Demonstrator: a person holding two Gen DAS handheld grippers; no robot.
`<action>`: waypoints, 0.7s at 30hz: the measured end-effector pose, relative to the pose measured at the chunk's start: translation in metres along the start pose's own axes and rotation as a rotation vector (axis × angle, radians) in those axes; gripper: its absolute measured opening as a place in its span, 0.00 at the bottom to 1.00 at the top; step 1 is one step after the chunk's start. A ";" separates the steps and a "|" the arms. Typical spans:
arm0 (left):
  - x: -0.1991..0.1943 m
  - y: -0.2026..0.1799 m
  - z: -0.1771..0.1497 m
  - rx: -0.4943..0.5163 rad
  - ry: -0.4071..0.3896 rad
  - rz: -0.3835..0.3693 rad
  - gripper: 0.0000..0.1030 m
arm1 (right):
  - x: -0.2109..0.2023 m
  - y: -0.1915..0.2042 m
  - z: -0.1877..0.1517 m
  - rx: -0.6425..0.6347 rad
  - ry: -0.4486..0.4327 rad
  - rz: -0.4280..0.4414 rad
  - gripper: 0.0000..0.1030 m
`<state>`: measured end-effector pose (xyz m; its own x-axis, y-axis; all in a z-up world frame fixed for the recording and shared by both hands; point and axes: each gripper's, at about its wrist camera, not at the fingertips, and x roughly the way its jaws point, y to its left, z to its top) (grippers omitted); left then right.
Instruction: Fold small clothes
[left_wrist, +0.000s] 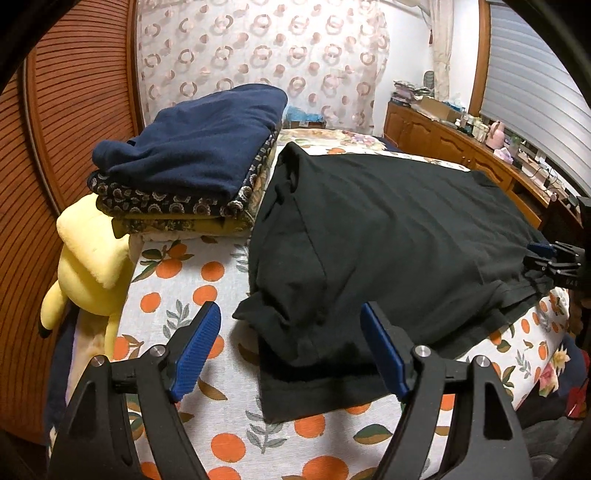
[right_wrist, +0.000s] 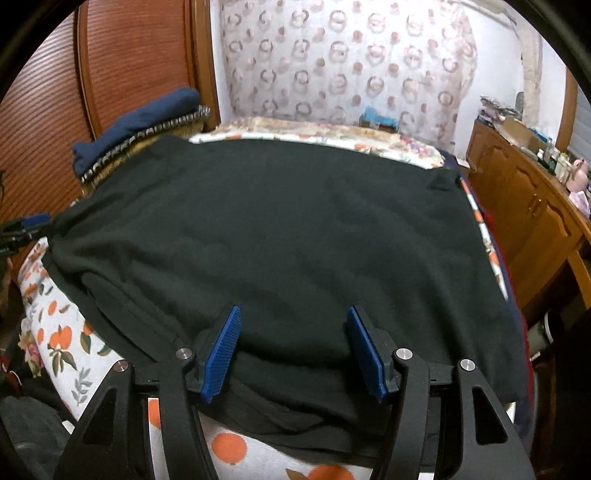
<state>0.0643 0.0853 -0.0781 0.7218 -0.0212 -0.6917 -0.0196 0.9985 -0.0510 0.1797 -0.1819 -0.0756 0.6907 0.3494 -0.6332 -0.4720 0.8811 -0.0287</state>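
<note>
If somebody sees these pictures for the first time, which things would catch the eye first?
Probably the black garment spread across the orange-print bed cover, with the open left gripper over its near edge. Next, the yellow plush toy at the bed's left edge, beside a stack of folded clothes.

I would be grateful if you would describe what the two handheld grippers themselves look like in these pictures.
Both match. The left gripper and right gripper each have two angular matte-black arms with triangular cut-outs, joined by round silver pivot pins. Each finger ends in a flat, ribbed blue pad. No cables, sleeves or hands show. White lettering on the right gripper, seen from the left wrist, is too small to read.
</note>
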 end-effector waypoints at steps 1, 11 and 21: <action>0.000 0.000 -0.001 -0.001 -0.002 0.002 0.76 | 0.002 0.000 0.000 -0.003 0.007 0.000 0.60; 0.006 0.000 -0.005 -0.011 0.019 -0.004 0.76 | 0.015 0.007 0.010 -0.006 0.036 -0.056 0.62; 0.014 0.014 -0.006 -0.090 0.014 -0.016 0.76 | 0.008 0.023 0.014 0.029 0.045 -0.119 0.72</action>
<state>0.0697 0.0985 -0.0925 0.7125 -0.0384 -0.7006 -0.0710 0.9894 -0.1264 0.1818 -0.1550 -0.0707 0.7150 0.2280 -0.6609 -0.3719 0.9245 -0.0834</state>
